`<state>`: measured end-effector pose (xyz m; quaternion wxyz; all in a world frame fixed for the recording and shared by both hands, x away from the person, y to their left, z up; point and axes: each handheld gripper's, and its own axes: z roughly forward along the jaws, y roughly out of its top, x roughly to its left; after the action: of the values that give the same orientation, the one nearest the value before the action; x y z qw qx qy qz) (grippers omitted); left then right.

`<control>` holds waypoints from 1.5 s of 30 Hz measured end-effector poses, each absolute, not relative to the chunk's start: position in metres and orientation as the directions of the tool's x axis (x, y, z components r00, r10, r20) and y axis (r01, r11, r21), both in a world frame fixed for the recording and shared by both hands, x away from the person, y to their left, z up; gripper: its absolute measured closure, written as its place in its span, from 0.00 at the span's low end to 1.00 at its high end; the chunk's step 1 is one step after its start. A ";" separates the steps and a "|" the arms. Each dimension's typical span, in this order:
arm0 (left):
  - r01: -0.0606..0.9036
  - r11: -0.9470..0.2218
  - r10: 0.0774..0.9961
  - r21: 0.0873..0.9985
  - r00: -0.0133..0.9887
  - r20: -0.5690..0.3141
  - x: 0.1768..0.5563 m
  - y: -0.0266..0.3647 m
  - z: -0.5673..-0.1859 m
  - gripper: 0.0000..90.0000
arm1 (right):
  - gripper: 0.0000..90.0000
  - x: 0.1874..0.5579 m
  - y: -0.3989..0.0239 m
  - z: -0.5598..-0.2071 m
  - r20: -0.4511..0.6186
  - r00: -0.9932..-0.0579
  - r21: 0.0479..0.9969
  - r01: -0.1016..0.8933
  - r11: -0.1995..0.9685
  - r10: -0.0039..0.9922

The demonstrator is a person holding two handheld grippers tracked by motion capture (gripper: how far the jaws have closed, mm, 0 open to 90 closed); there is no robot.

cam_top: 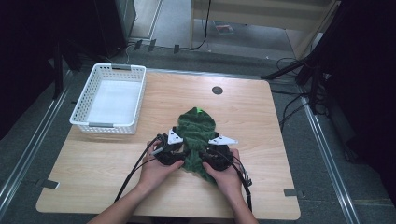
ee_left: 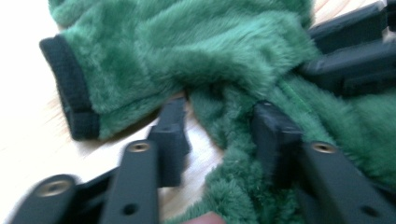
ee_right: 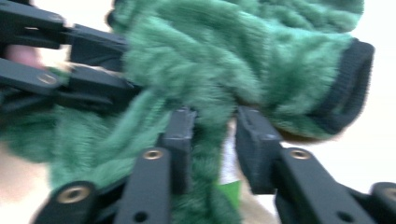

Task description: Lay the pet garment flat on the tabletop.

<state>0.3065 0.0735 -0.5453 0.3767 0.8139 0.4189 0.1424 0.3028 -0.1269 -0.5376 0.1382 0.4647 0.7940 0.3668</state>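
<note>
One green fleece garment (cam_top: 196, 133) lies crumpled near the middle of the wooden table (cam_top: 261, 135), a little toward the person's edge. Its pile is thick and fuzzy, and a dark ribbed cuff (ee_left: 72, 91) ends one sleeve; the right gripper view shows a similar dark cuff (ee_right: 348, 88) on the other side.

Both tools meet at the near end of the cloth. In its own view the left gripper (ee_left: 219, 135) has its jaws parted, with a fold of the green fabric running up between them and bare tabletop visible in the gap; whether the pads are pressing the cloth I cannot tell. The right gripper (ee_right: 212, 135) also has its jaws apart, with a bunched ridge of fleece standing between them, lying against the left-hand jaw in that view. A small bright green tag (ee_right: 229, 193) shows low in the gap.

From the high view, the left hand (cam_top: 156, 170) and right hand (cam_top: 229, 175) hold the tools side by side, close together, cables trailing back toward the person.

A white perforated basket (cam_top: 81, 105) sits at the far left of the table, well apart from the garment. A dark round grommet (cam_top: 217, 90) is set into the tabletop beyond it.
</note>
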 end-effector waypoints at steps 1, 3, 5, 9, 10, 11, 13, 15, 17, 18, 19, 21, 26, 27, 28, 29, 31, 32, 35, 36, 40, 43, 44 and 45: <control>0.574 -0.372 0.787 0.729 0.611 -0.080 0.307 0.075 -0.545 0.73 | 0.80 0.303 -0.127 -0.538 0.121 -0.530 0.711 0.637 0.299 0.839; 0.585 -0.368 0.787 0.723 0.610 -0.094 0.309 0.077 -0.544 0.92 | 0.91 0.304 -0.128 -0.540 0.087 -0.537 0.718 0.617 0.321 0.839; 0.584 -0.365 0.791 0.725 0.605 -0.089 0.310 0.079 -0.544 0.95 | 0.94 0.304 -0.128 -0.540 0.066 -0.533 0.722 0.609 0.328 0.843; 0.600 -0.318 0.813 0.734 0.571 -0.114 0.313 0.086 -0.546 0.96 | 0.96 0.308 -0.133 -0.541 0.010 -0.497 0.732 0.595 0.332 0.868; 0.600 -0.318 0.813 0.734 0.571 -0.114 0.313 0.086 -0.546 0.95 | 0.96 0.308 -0.133 -0.541 0.010 -0.497 0.732 0.595 0.332 0.868; 0.605 -0.305 0.812 0.735 0.568 -0.131 0.315 0.087 -0.547 0.95 | 0.96 0.309 -0.134 -0.542 0.011 -0.500 0.734 0.592 0.332 0.866; 0.600 -0.298 0.800 0.743 0.581 -0.148 0.315 0.087 -0.546 0.83 | 0.95 0.310 -0.134 -0.543 -0.009 -0.501 0.740 0.579 0.343 0.865; 0.578 -0.291 0.792 0.762 0.592 -0.147 0.311 0.087 -0.542 0.66 | 0.86 0.309 -0.133 -0.541 0.024 -0.519 0.753 0.571 0.326 0.854; 0.563 -0.252 0.775 0.787 0.605 -0.185 0.309 0.093 -0.536 0.62 | 0.77 0.306 -0.134 -0.535 0.045 -0.546 0.774 0.549 0.316 0.837; 0.560 -0.229 0.772 0.796 0.602 -0.202 0.307 0.097 -0.533 0.58 | 0.76 0.304 -0.136 -0.530 0.050 -0.554 0.782 0.539 0.312 0.831; 0.552 -0.207 0.769 0.808 0.602 -0.215 0.304 0.105 -0.527 0.56 | 0.72 0.298 -0.142 -0.520 0.069 -0.565 0.800 0.523 0.293 0.822; 0.556 -0.194 0.760 0.808 0.607 -0.235 0.300 0.113 -0.524 0.56 | 0.70 0.292 -0.149 -0.512 0.087 -0.569 0.812 0.516 0.273 0.817; 0.584 -0.229 0.754 0.779 0.612 -0.238 0.287 0.132 -0.529 0.54 | 0.68 0.271 -0.164 -0.507 0.096 -0.578 0.812 0.516 0.272 0.811; 0.584 -0.229 0.754 0.779 0.612 -0.238 0.287 0.132 -0.529 0.54 | 0.68 0.271 -0.164 -0.507 0.096 -0.578 0.812 0.516 0.272 0.811; 0.598 -0.228 0.759 0.768 0.603 -0.244 0.283 0.139 -0.535 0.55 | 0.65 0.262 -0.166 -0.510 0.081 -0.577 0.805 0.519 0.288 0.813; 0.598 -0.228 0.759 0.768 0.603 -0.244 0.283 0.139 -0.535 0.55 | 0.65 0.262 -0.166 -0.510 0.081 -0.577 0.805 0.519 0.288 0.813; 0.623 -0.224 0.764 0.749 0.590 -0.262 0.278 0.146 -0.542 0.57 | 0.61 0.253 -0.167 -0.515 0.085 -0.577 0.792 0.534 0.297 0.812; 0.629 -0.221 0.759 0.745 0.591 -0.273 0.275 0.147 -0.544 0.59 | 0.58 0.249 -0.167 -0.517 0.084 -0.575 0.783 0.544 0.303 0.814; 0.624 -0.246 0.744 0.742 0.612 -0.268 0.269 0.146 -0.547 0.62 | 0.56 0.240 -0.165 -0.530 0.090 -0.580 0.745 0.579 0.332 0.810; 0.622 -0.252 0.740 0.741 0.617 -0.266 0.267 0.145 -0.546 0.63 | 0.58 0.239 -0.165 -0.533 0.085 -0.579 0.738 0.583 0.340 0.811; 0.620 -0.267 0.721 0.738 0.636 -0.273 0.262 0.143 -0.547 0.67 | 0.68 0.243 -0.165 -0.540 0.087 -0.570 0.725 0.599 0.341 0.817; 0.607 -0.284 0.720 0.742 0.646 -0.254 0.258 0.142 -0.549 0.71 | 0.78 0.247 -0.167 -0.544 0.060 -0.574 0.734 0.580 0.354 0.817; 0.607 -0.284 0.718 0.742 0.648 -0.254 0.257 0.143 -0.549 0.75 | 0.84 0.249 -0.169 -0.544 0.051 -0.565 0.735 0.580 0.353 0.823; 0.607 -0.284 0.718 0.742 0.648 -0.254 0.257 0.143 -0.549 0.77 | 0.84 0.249 -0.169 -0.544 0.051 -0.565 0.735 0.580 0.353 0.823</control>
<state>0.2570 0.1430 -0.5495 0.4310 0.7987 0.4148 0.0648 0.2491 -0.1694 -0.5444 0.1663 0.4354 0.8053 0.3663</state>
